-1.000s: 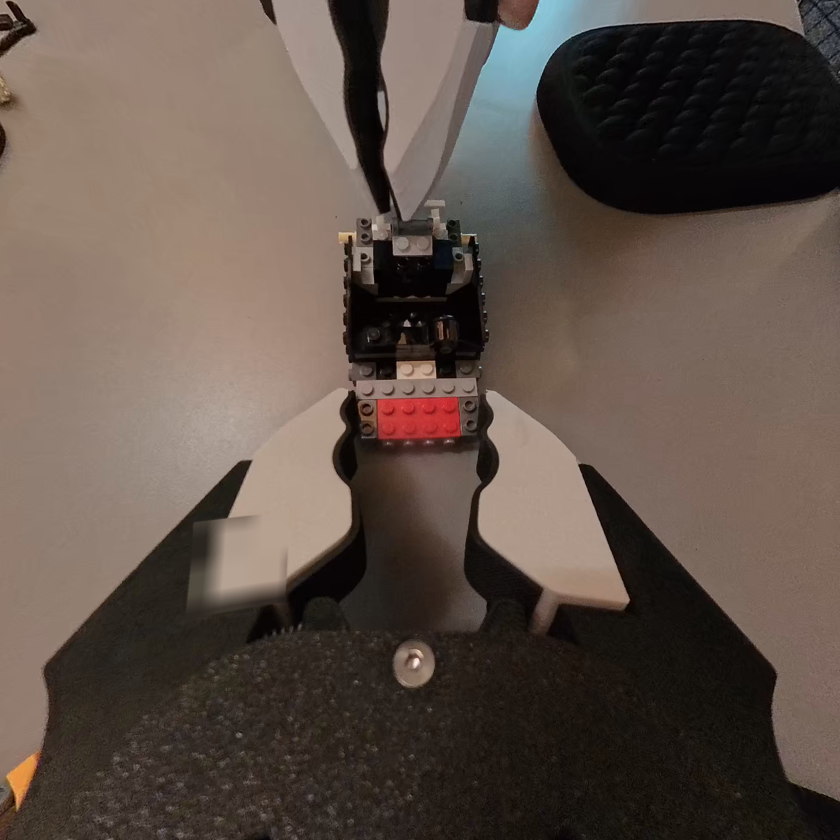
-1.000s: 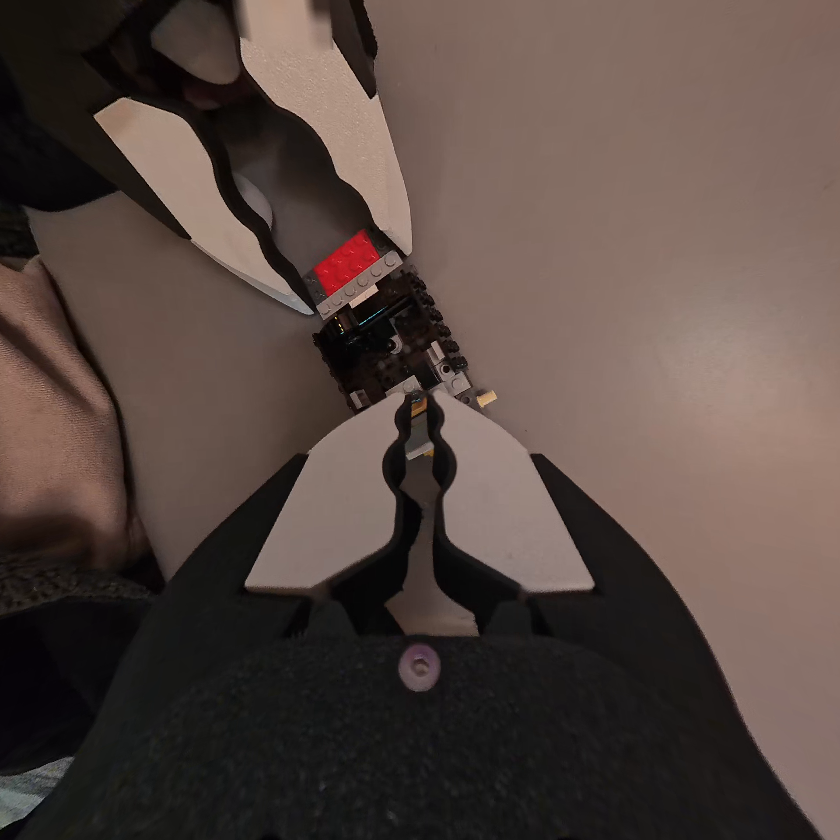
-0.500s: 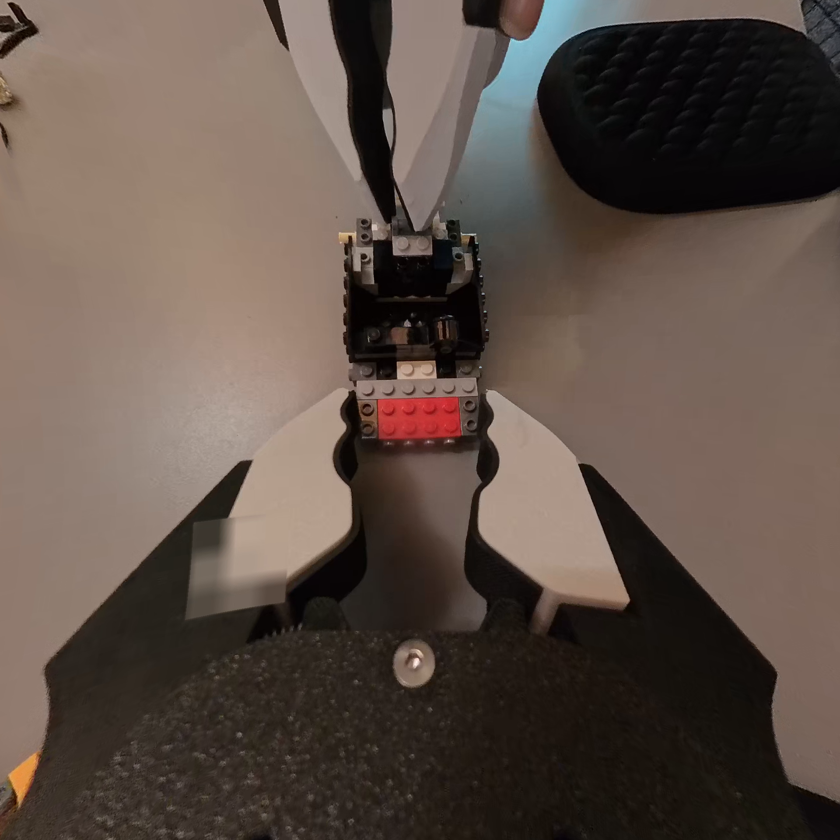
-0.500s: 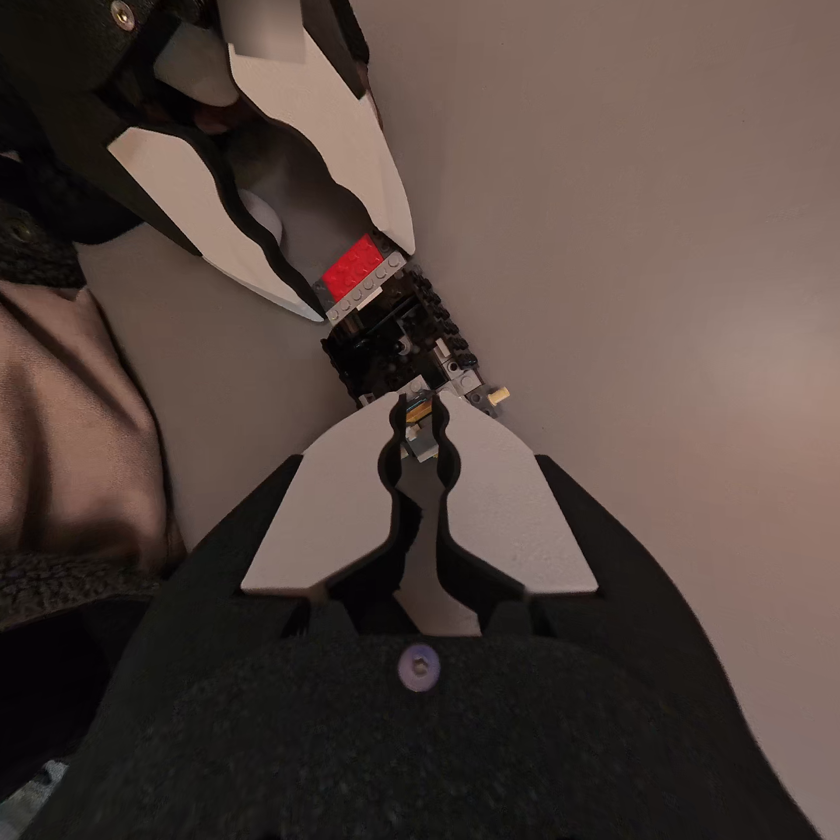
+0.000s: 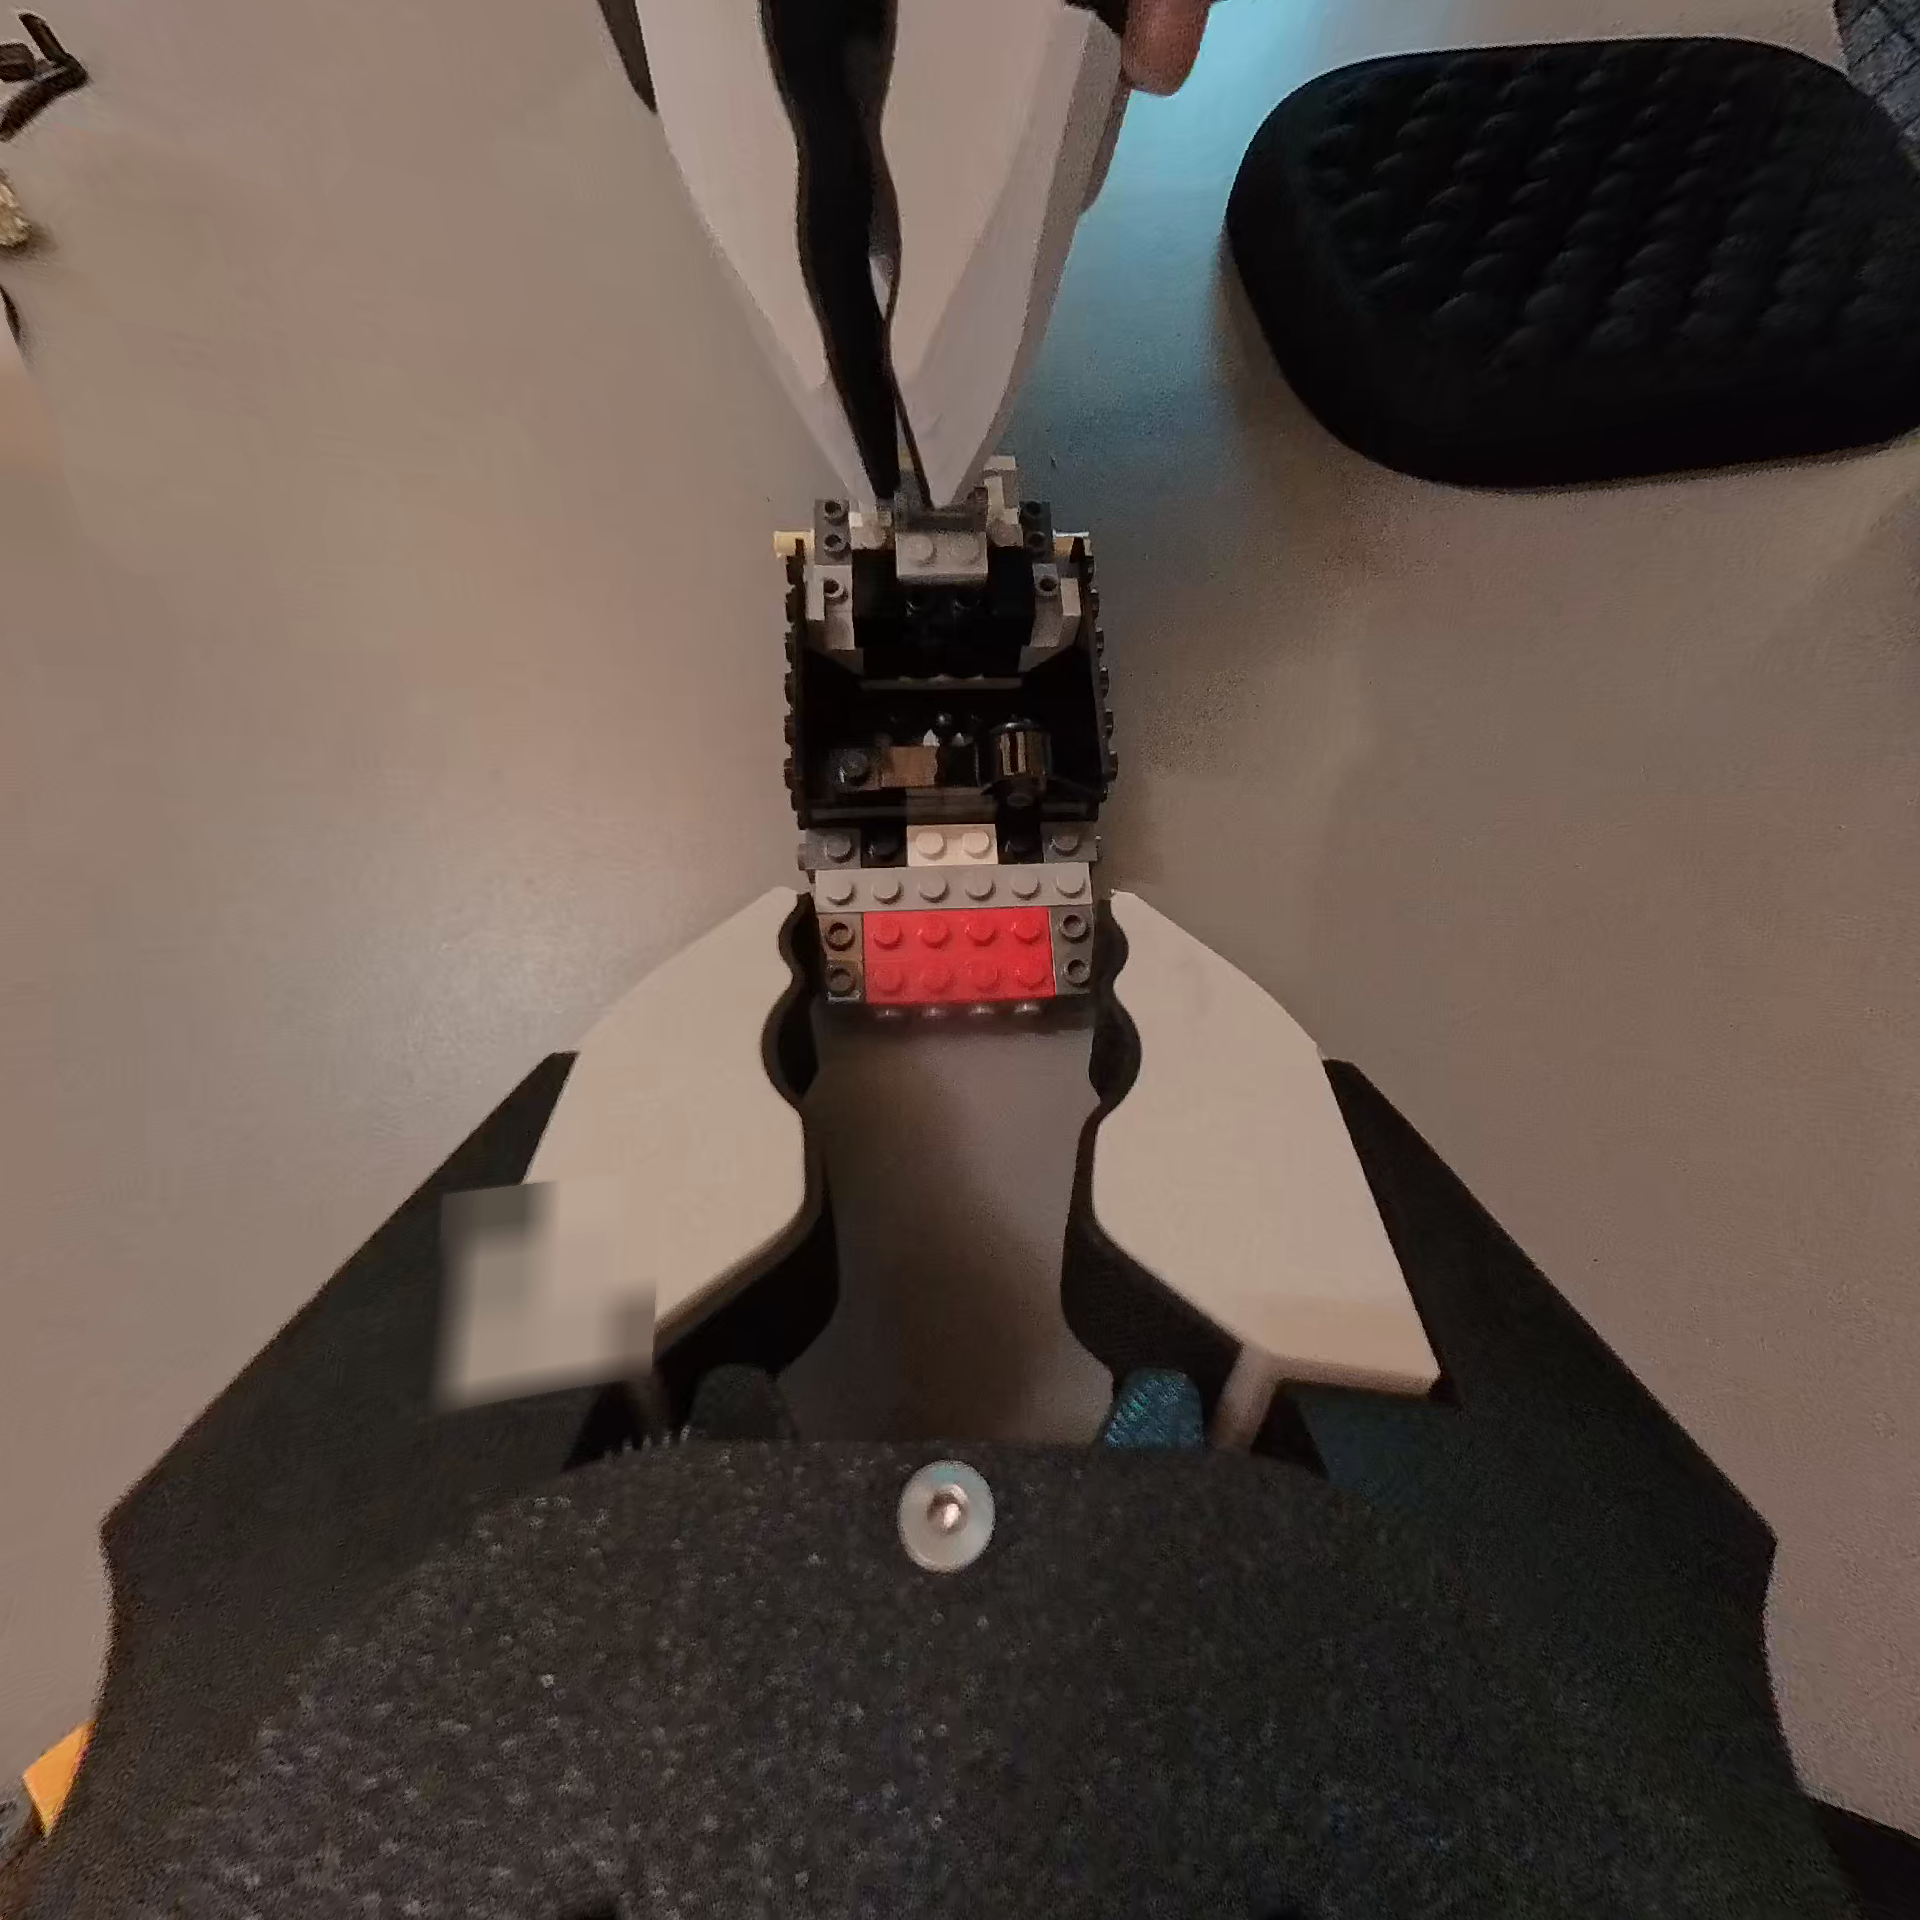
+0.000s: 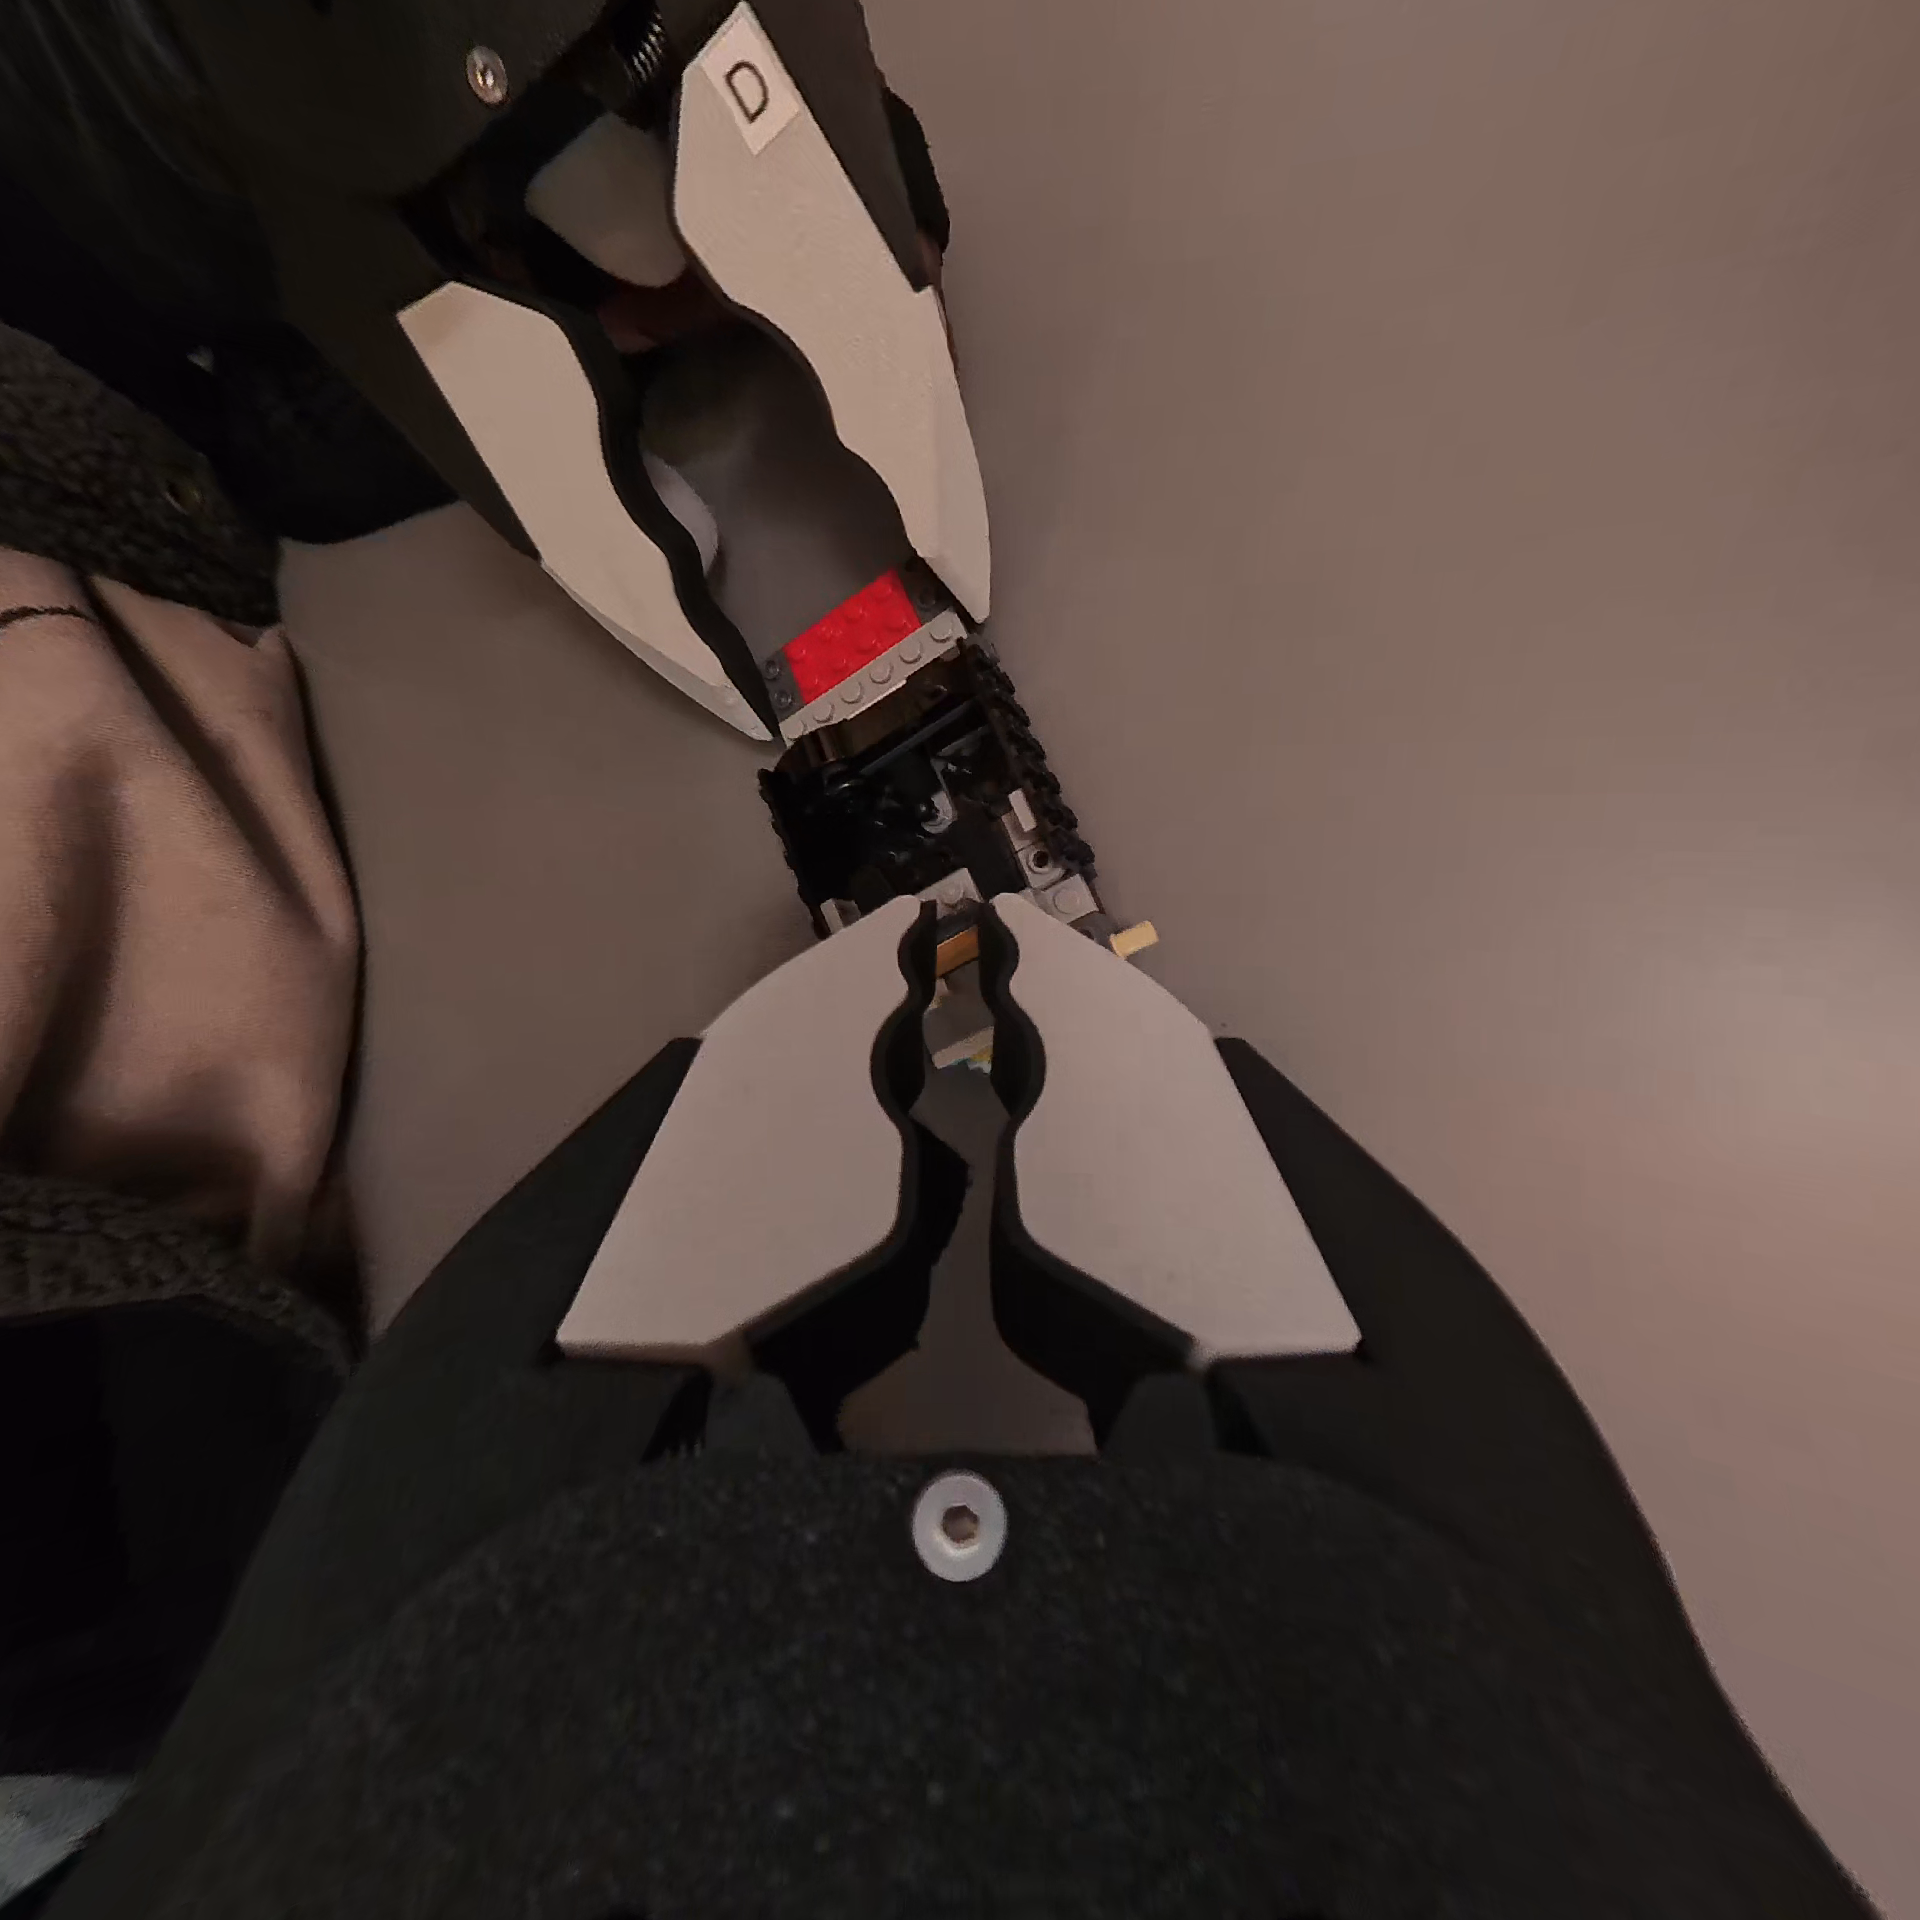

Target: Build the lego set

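Note:
The lego model (image 5: 945,717) is a black and grey build with a red brick (image 5: 956,956) at its near end, lying on the pale table. My left gripper (image 5: 951,940) is shut on the red-brick end, one finger on each side. My right gripper (image 6: 956,925) is shut on a small grey and yellow piece (image 6: 961,1003) at the model's opposite end (image 6: 925,831). In the left wrist view the right gripper (image 5: 914,488) reaches down from the top to the far end. In the right wrist view the left gripper (image 6: 873,675) holds the red brick (image 6: 847,639).
A black textured cushion (image 5: 1579,260) lies on the table at the far right of the left wrist view. Small dark loose parts (image 5: 26,73) sit at the far left edge. Brown fabric (image 6: 156,883) fills the left of the right wrist view. The gap from one gripper's tips to the other's is roughly 7 cm.
The right gripper's tips have shifted slightly sideways and settled against the model's far end. In the right wrist view more of the left gripper shows. The left grip has not changed.

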`<state>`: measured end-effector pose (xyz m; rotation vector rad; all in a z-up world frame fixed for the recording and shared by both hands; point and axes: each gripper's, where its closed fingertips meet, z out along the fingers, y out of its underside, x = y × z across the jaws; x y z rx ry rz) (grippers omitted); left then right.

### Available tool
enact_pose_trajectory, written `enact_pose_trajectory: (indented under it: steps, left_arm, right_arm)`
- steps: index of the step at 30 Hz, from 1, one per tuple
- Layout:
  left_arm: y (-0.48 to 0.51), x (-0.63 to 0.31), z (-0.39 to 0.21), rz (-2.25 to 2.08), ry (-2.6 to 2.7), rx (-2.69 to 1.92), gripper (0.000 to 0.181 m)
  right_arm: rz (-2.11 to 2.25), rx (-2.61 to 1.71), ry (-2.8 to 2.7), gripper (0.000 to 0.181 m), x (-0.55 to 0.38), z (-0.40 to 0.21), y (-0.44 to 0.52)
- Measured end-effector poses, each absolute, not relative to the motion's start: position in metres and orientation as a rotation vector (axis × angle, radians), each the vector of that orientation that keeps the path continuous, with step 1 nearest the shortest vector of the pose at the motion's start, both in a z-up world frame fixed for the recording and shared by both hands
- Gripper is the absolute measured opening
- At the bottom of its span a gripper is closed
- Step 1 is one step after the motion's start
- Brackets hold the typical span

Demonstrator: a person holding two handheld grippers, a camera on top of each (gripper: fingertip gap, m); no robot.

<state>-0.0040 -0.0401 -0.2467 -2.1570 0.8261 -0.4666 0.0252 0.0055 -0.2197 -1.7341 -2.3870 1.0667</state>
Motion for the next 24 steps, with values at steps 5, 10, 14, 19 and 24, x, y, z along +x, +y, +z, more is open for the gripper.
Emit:
enact_pose_trajectory:
  steps: [5, 10, 14, 19, 24]
  left_arm:
    - [-0.04, -0.004, -0.247, -0.465, 0.824, -2.157, 0.05]
    - [-0.04, -0.005, -0.246, -0.468, 0.82, -2.159, 0.05]
    - [-0.04, -0.005, -0.246, -0.472, 0.818, -2.16, 0.05]
    - [-0.04, -0.005, -0.246, -0.477, 0.817, -2.161, 0.05]
    - [-0.04, -0.005, -0.246, -0.477, 0.818, -2.16, 0.05]
  right_arm:
    - [0.952, -1.691, -2.359, 0.01, 0.027, -0.218, 0.009]
    - [1.062, -1.605, -2.248, 0.012, 0.03, -0.203, 0.014]
    - [0.703, -1.431, -2.471, 0.005, 0.066, -0.219, 0.028]
    - [0.255, -1.289, -2.712, 0.0, 0.091, -0.241, 0.043]
    - [0.077, -1.171, -2.754, 0.0, 0.083, -0.252, 0.056]
